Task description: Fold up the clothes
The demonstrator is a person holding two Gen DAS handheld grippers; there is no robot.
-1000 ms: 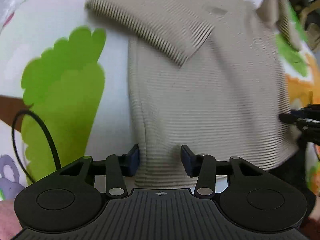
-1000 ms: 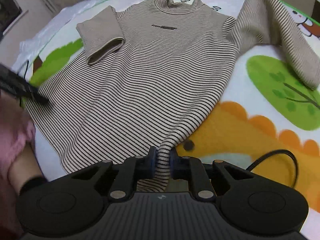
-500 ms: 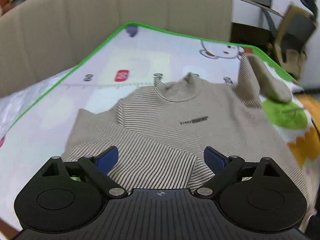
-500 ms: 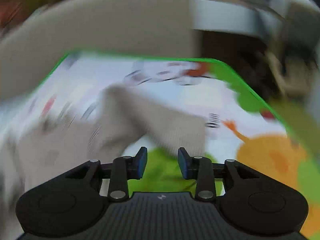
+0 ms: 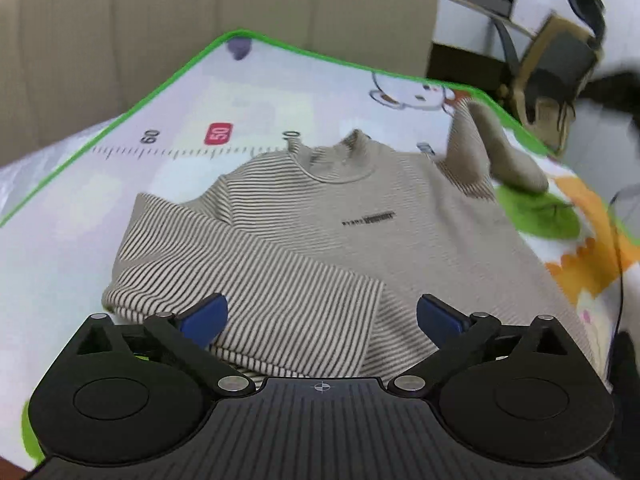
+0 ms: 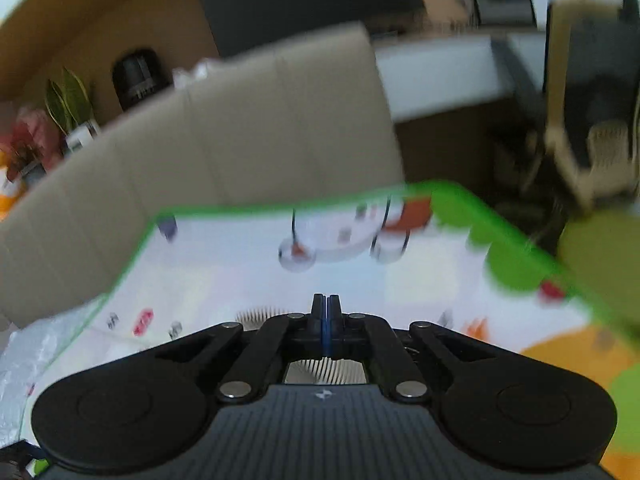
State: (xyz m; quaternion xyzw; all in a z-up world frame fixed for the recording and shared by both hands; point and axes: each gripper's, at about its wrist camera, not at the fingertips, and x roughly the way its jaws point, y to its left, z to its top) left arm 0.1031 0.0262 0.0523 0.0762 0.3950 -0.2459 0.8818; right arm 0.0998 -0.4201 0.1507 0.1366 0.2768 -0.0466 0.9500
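A beige striped long-sleeve shirt (image 5: 360, 232) lies face up on the play mat (image 5: 180, 168). Its left sleeve (image 5: 248, 276) is folded across the chest. My left gripper (image 5: 320, 316) hovers low over that sleeve, its jaws opening wide with the pads touching nothing. The other sleeve (image 5: 500, 156) rises at the shirt's far right. In the right wrist view my right gripper (image 6: 326, 312) is raised above the mat with its pads pressed together. A bit of striped fabric (image 6: 256, 316) shows sharp right at the pads, pinched there.
A beige sofa back (image 5: 200, 20) borders the mat's far side. A chair (image 5: 560, 52) and a desk stand past the far right corner. A black cable (image 5: 618, 248) runs along the mat's right edge. Crinkled plastic (image 6: 36, 344) lies at the left edge.
My left gripper let go of the hem, tilted up toward the collar and opened wide. My right gripper left the hem, swung up to the far sleeve and shut.
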